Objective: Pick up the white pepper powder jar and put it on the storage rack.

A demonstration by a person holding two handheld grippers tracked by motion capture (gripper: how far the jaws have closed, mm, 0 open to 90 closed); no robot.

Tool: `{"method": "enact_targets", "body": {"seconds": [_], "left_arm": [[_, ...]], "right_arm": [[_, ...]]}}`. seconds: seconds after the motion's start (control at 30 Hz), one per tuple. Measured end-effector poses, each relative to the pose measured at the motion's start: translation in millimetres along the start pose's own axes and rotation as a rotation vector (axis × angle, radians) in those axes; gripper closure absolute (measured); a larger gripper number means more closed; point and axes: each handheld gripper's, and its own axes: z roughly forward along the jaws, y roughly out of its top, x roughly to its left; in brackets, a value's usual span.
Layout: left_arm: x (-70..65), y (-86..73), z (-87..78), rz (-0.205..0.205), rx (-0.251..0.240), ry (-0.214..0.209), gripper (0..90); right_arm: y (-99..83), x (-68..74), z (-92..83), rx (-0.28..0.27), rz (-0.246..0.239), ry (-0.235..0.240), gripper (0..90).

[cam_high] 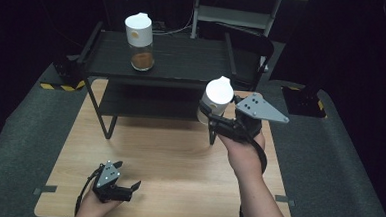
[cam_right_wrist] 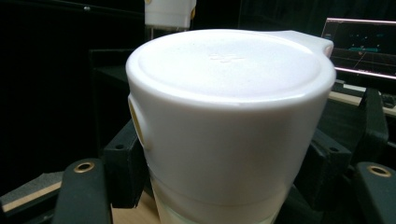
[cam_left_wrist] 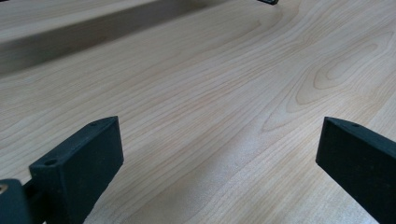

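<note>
Right tool clamped below the white-lidded jar's lid; glass looks slick, breakable. Left tool gapes, empty.

Table: light wood-grain top, rectangular, pale knots and long grain lines seen close in left gripper view.
Black two-tier shelf rack: stood on far part of table, slim metal legs, lower shelf in shadow.
Floor: grey carpet-like covering around table.
Yellow-black hazard tape: short strips on floor at left and right.
Grey metal shelving: behind rack, pale frame.
Surroundings: dark, black backdrop.
Monitor: lit screen, far right in right gripper view.
</note>
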Motion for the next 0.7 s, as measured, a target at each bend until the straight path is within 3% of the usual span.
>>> {"method": "enact_targets", "body": {"seconds": [0.5,0.7], "left_arm": [[1.8,-1.1,-0.3,-0.007,-0.006,-0.008,1.0],[2.8,-1.4,-0.5,-0.008,-0.008,-0.011,1.0]], "right_arm": [[37.9,-2.7,29.1,-0.006,-0.022,-0.041,30.0],[46.9,-4.8,43.0,-0.011,0.007,-0.06,30.0]]}}
